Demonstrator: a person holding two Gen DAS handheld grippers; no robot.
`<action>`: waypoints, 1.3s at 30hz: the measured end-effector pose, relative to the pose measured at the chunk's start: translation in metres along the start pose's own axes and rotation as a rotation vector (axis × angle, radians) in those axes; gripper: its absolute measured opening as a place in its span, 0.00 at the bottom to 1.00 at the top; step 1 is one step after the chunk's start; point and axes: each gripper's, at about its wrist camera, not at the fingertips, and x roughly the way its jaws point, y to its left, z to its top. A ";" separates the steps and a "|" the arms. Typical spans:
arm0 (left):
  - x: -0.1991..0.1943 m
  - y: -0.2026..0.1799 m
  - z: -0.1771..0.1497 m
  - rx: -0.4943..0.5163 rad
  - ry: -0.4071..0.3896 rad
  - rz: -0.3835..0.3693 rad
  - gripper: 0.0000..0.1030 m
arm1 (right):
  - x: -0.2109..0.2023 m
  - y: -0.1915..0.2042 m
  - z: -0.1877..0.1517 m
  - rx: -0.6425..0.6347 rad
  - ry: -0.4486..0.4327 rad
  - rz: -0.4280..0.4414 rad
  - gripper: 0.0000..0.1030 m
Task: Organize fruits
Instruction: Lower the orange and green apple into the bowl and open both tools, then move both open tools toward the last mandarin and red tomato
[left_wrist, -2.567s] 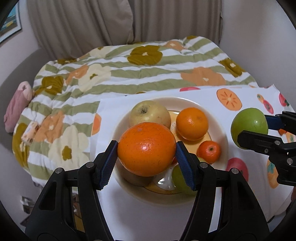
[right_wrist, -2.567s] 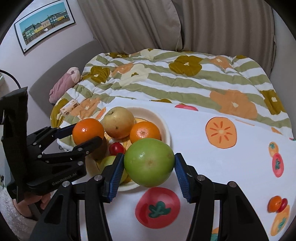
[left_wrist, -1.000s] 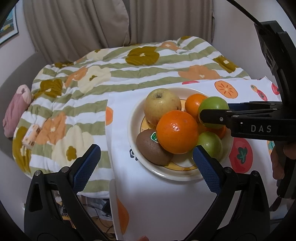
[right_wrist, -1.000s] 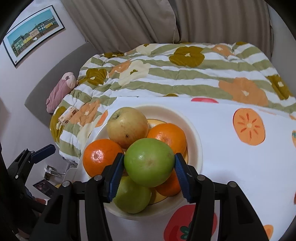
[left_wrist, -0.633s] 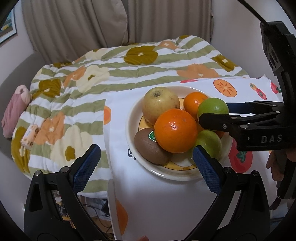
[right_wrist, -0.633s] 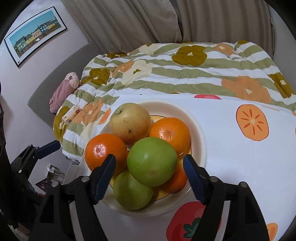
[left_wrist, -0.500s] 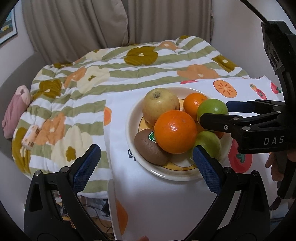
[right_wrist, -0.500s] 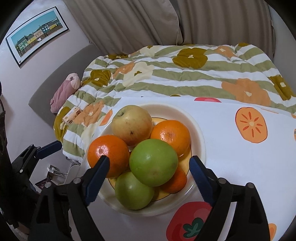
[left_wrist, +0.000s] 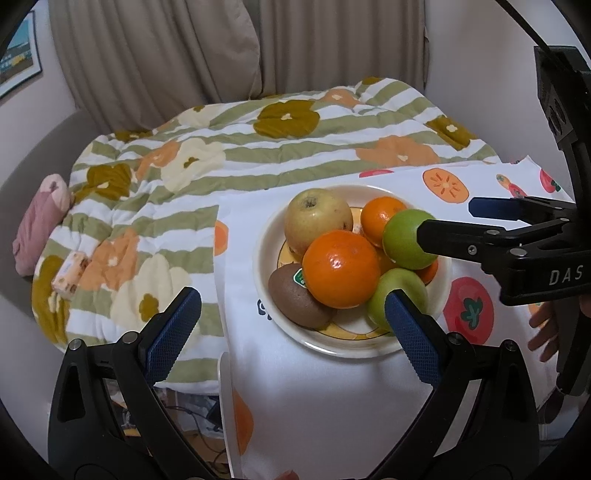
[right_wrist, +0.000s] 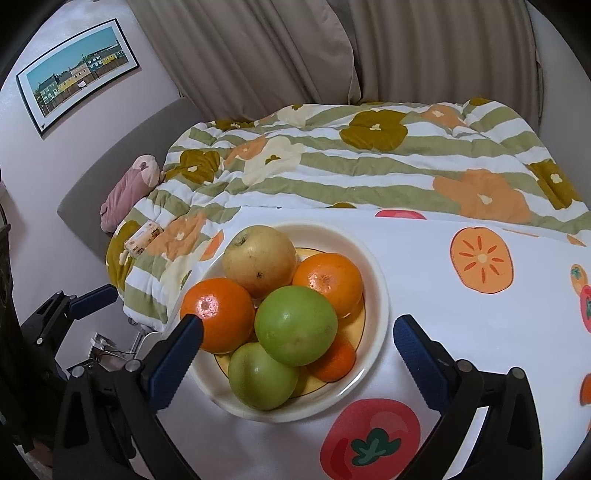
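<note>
While your left gripper (left_wrist: 291, 328) and your right gripper (right_wrist: 295, 345) both hang with jaws spread wide and nothing between them, every fruit sits in the round cream bowl (right_wrist: 376, 317) on the white fruit-print tablecloth (right_wrist: 480, 332). Nearest you in the right wrist view, at six o'clock in the bowl, lies a pale green apple (right_wrist: 260, 376), with a small tangerine (right_wrist: 336, 360) just beside it. On top rests the large green round fruit (right_wrist: 295, 325). At nine o'clock sits a glossy big orange (right_wrist: 219, 314), at two o'clock another orange (right_wrist: 328, 282), at twelve o'clock a yellowish apple (right_wrist: 260, 260). A brown kiwi (left_wrist: 295, 301) shows beside the bowl's left rim. Beyond lies the green-striped floral quilt (right_wrist: 351, 170).
</note>
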 end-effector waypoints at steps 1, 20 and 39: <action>-0.003 -0.001 0.002 -0.003 -0.004 0.003 1.00 | -0.003 -0.001 0.000 0.004 0.000 0.005 1.00; -0.070 -0.063 0.031 0.006 -0.093 -0.023 1.00 | -0.138 -0.033 -0.004 -0.032 -0.119 -0.087 1.00; -0.054 -0.228 0.043 0.146 -0.094 -0.200 1.00 | -0.232 -0.184 -0.070 0.029 -0.080 -0.315 1.00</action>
